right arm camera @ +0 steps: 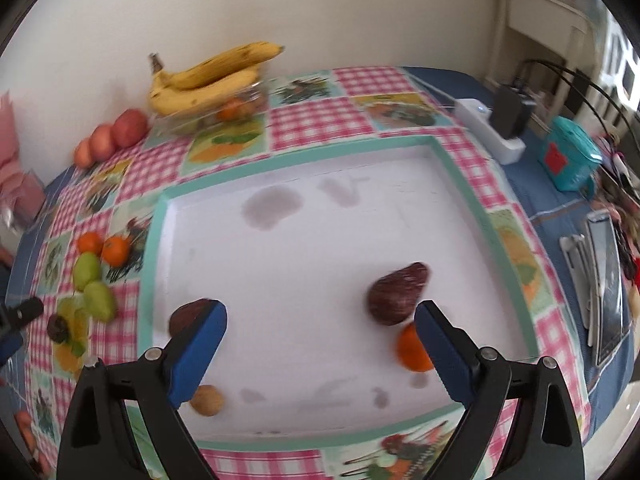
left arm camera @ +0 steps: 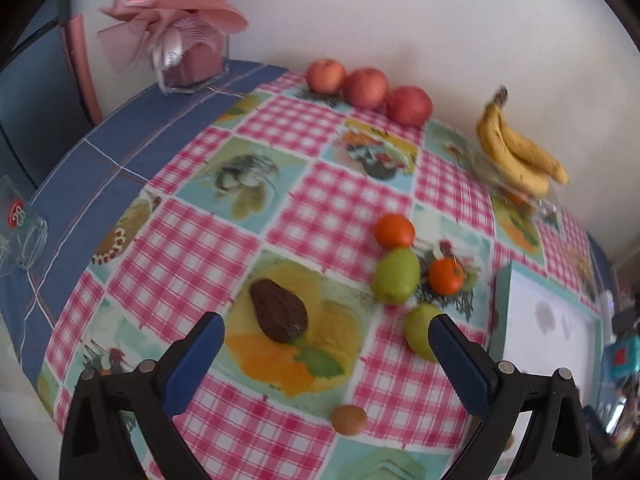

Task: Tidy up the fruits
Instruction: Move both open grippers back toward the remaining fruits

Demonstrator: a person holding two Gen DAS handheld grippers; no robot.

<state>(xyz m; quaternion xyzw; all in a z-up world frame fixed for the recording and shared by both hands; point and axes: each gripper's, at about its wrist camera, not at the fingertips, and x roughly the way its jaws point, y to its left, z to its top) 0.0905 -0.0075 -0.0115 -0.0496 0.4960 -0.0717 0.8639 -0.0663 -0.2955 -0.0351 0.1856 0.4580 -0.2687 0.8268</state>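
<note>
Left gripper (left arm camera: pixel 326 344): jaws wide apart, empty, above avocado (left arm camera: pixel 279 311) on tablecloth (left arm camera: pixel 192 236). Right gripper (right arm camera: pixel 320 322): jaws wide apart, empty, over tray (right arm camera: pixel 154 248) holding avocado, orange (right arm camera: pixel 412 350).

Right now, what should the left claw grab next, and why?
Probably lower the left claw onto the dark avocado. The claw is open and empty, and that avocado lies on the tablecloth right between its fingers, outside the white tray. The tray already holds another avocado and an orange, so this one likely goes there too.
</note>
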